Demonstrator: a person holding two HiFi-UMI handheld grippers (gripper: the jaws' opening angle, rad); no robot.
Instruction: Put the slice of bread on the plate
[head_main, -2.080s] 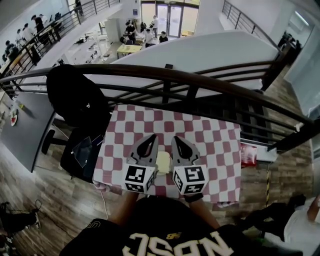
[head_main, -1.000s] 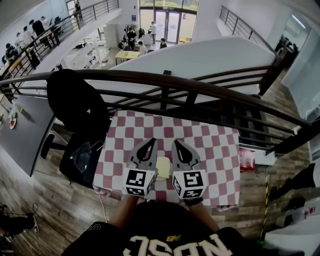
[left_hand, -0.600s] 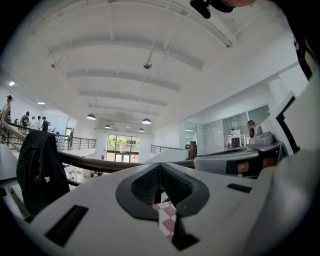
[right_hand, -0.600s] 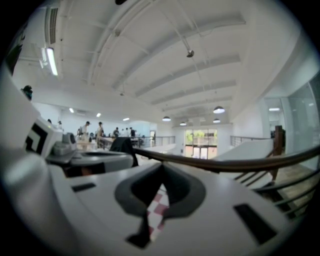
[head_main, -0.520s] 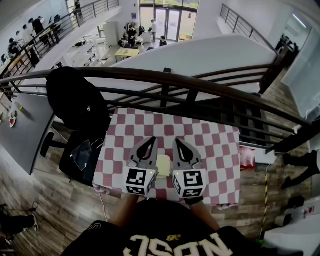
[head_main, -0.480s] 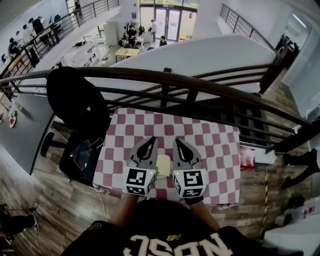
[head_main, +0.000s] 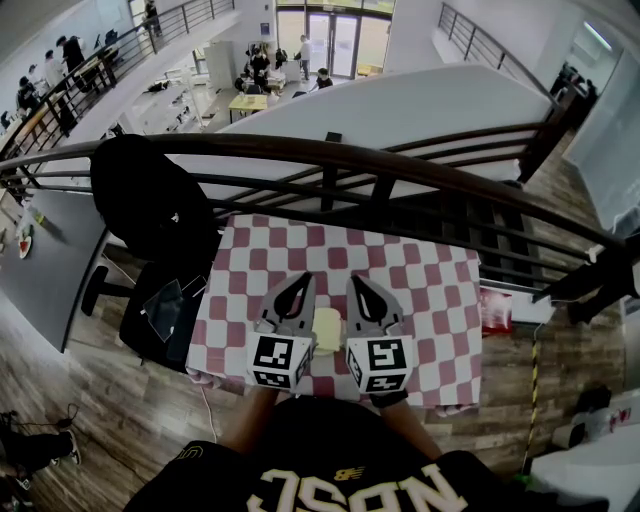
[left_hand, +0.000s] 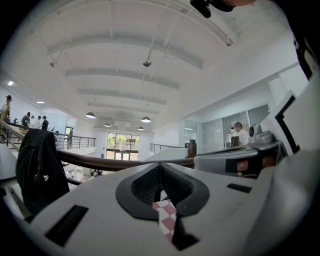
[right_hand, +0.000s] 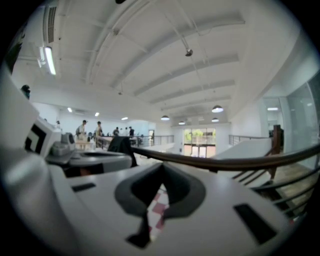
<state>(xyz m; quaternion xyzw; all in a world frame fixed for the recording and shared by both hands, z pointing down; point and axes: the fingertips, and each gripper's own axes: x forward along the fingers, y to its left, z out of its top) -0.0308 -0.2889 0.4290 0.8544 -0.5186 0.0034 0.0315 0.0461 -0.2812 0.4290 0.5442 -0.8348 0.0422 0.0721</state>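
pointing side by side across the checked worktop (head_main: 440, 290), both sets of jaws closed and empty.
the slice of bread (head_main: 327, 330) lies between left gripper (head_main: 302, 279) and right gripper (head_main: 356, 282), behind their tips, equally near each.

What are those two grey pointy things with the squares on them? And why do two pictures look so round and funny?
They are two grippers, like big tongs. A person holds the left gripper and the right gripper, one in each hand. The head view comes from a camera on the person's head, looking down. The other two come from small cameras riding on each gripper, looking along its jaws through a wide lens. Both pairs of jaws are closed on nothing. Under them is a table with a checkered cloth. A pale thing, probably the bread slice, lies between the grippers. I see no plate.
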